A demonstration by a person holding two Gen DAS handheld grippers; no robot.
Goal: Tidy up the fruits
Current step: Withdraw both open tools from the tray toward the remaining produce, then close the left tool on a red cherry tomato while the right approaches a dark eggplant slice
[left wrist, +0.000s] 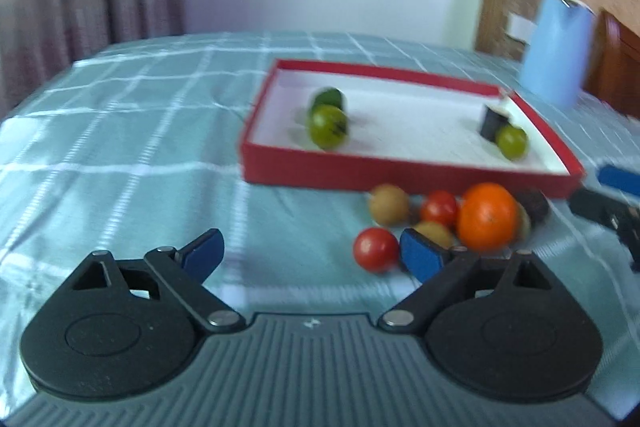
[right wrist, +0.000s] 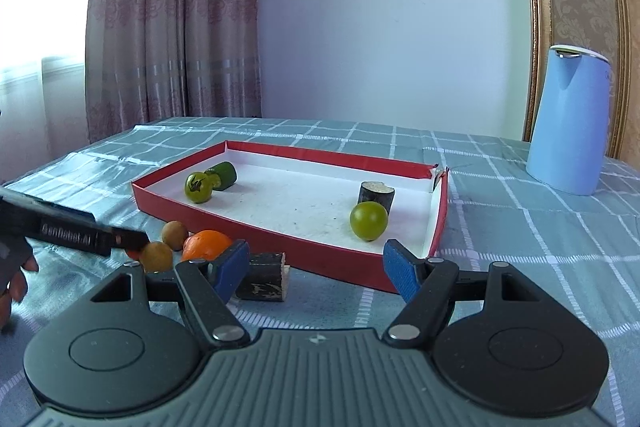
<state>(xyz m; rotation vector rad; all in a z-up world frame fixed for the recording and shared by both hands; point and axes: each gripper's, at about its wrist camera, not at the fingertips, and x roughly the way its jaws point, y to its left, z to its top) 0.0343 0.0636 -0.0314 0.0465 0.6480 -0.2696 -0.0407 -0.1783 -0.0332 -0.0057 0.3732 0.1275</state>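
Two green tomatoes [right wrist: 369,221] in the tray [right wrist: 296,245]; two red tomatoes [left wrist: 376,249] outside.

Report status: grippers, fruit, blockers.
Left gripper and right gripper open, empty. Four pieces in red box; orange, tomatoes outside. No blockers.

— What stands at the right edge of the frame?
— A tall light-blue plastic jug [right wrist: 568,123], on the teal checked tablecloth [right wrist: 520,227].
— Upper left?
— Pink patterned curtains [right wrist: 172,19].
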